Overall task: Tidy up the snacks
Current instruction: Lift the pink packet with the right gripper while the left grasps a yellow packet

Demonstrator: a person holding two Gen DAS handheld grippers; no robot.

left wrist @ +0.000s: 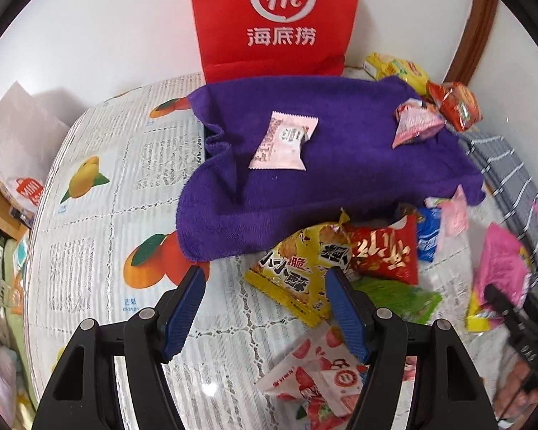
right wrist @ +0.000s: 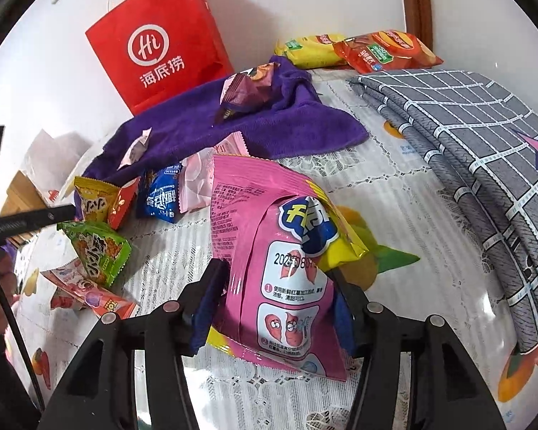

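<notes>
My right gripper (right wrist: 276, 286) is shut on a big pink snack bag (right wrist: 269, 251) and holds it upright over the table; the bag also shows at the right of the left wrist view (left wrist: 502, 268). My left gripper (left wrist: 265, 294) is open and empty, just above a yellow snack pack (left wrist: 290, 279). Beside that lie a red pack (left wrist: 387, 251), a green pack (left wrist: 401, 297), a blue pack (left wrist: 428, 236) and a strawberry pack (left wrist: 319, 380). A pale pink packet (left wrist: 285, 141) lies on the purple towel (left wrist: 340, 179).
A red paper bag (left wrist: 272, 18) stands against the wall behind the towel. Yellow (right wrist: 312, 48) and orange (right wrist: 383, 50) chip bags lie at the back right. A folded grey checked cloth (right wrist: 477, 150) covers the right side. The table edge curves at the left (left wrist: 43, 215).
</notes>
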